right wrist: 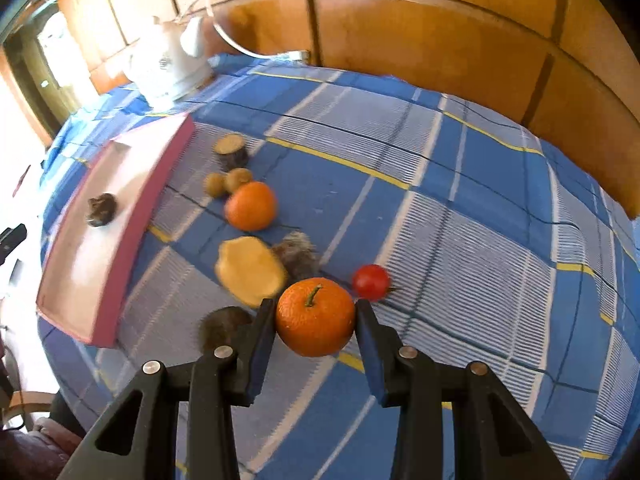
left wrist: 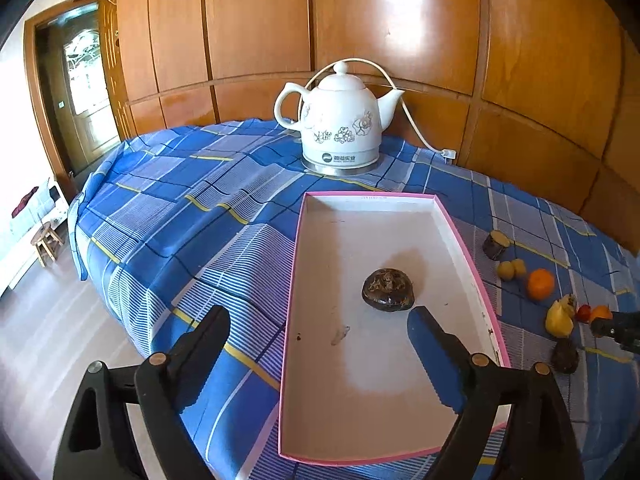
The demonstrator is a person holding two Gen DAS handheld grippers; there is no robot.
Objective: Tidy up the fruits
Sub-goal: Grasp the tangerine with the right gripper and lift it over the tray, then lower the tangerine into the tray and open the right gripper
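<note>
A pink-rimmed white box (left wrist: 472, 248) (right wrist: 160, 184) lies on the blue plaid cloth with one dark brown fruit (left wrist: 388, 290) (right wrist: 102, 209) inside. My left gripper (left wrist: 320, 328) is open and empty over the box's near left part. My right gripper (right wrist: 316, 320) is shut on an orange (right wrist: 315, 322) with a green stem, held just above the cloth; it shows at the right edge of the left wrist view (left wrist: 612, 326). On the cloth lie a second orange (right wrist: 251, 206) (left wrist: 541, 284), a yellow fruit (right wrist: 250, 270) (left wrist: 559, 320), a red tomato (right wrist: 371, 282), two small yellow-green fruits (right wrist: 226, 182) and dark fruits (right wrist: 222, 326).
A white flowered electric kettle (left wrist: 340, 124) (right wrist: 168, 68) with its cord stands at the back of the table by the wooden panel wall. A short cut log piece (right wrist: 231, 151) (left wrist: 496, 244) sits near the box. The table's left edge drops to the floor.
</note>
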